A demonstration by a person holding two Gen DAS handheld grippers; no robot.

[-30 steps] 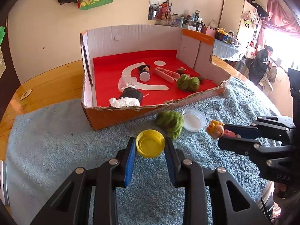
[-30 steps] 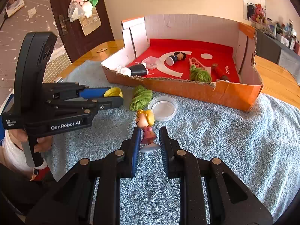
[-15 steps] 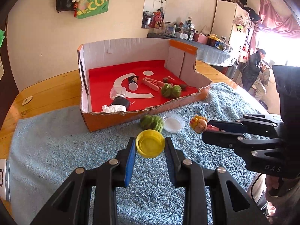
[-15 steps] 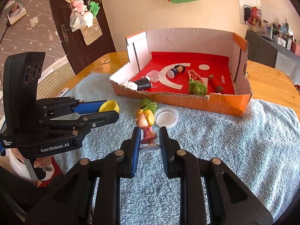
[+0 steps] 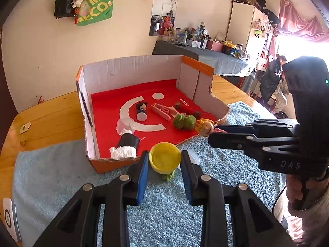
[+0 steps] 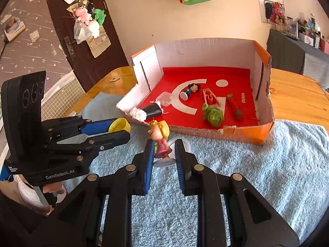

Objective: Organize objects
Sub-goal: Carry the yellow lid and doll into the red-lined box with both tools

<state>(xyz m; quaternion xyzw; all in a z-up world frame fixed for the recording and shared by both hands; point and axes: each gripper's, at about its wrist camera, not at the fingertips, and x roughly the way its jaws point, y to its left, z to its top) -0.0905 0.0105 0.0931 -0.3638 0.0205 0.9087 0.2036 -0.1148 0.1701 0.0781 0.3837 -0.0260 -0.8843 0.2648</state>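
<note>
My left gripper [image 5: 164,160] is shut on a yellow cap [image 5: 165,158], held above the blue towel [image 5: 51,177] just short of the box's front wall. My right gripper [image 6: 164,151] is shut on a blonde doll figure [image 6: 159,135] in a pink dress, also lifted off the towel. Each gripper shows in the other's view: the right one [image 5: 214,132] with the doll [image 5: 204,128] at the right, the left one [image 6: 123,128] with the cap [image 6: 119,124] at the left. Beyond stands the open cardboard box [image 6: 242,133] with a red floor [image 5: 109,111].
Inside the box lie a dark-haired doll [image 5: 141,111], a pink clip [image 5: 163,111], green balls [image 5: 184,121], a red stick [image 6: 235,107], a black tube with white stuffing [image 5: 126,144] and a clear cup [image 5: 125,124]. A clear lid [image 6: 184,144] and a green ball [image 5: 169,176] rest on the towel, partly hidden.
Both grippers have risen with their objects, the cap and the doll now held well above the towel. The box, green ball and clear lid look lower and farther away.
</note>
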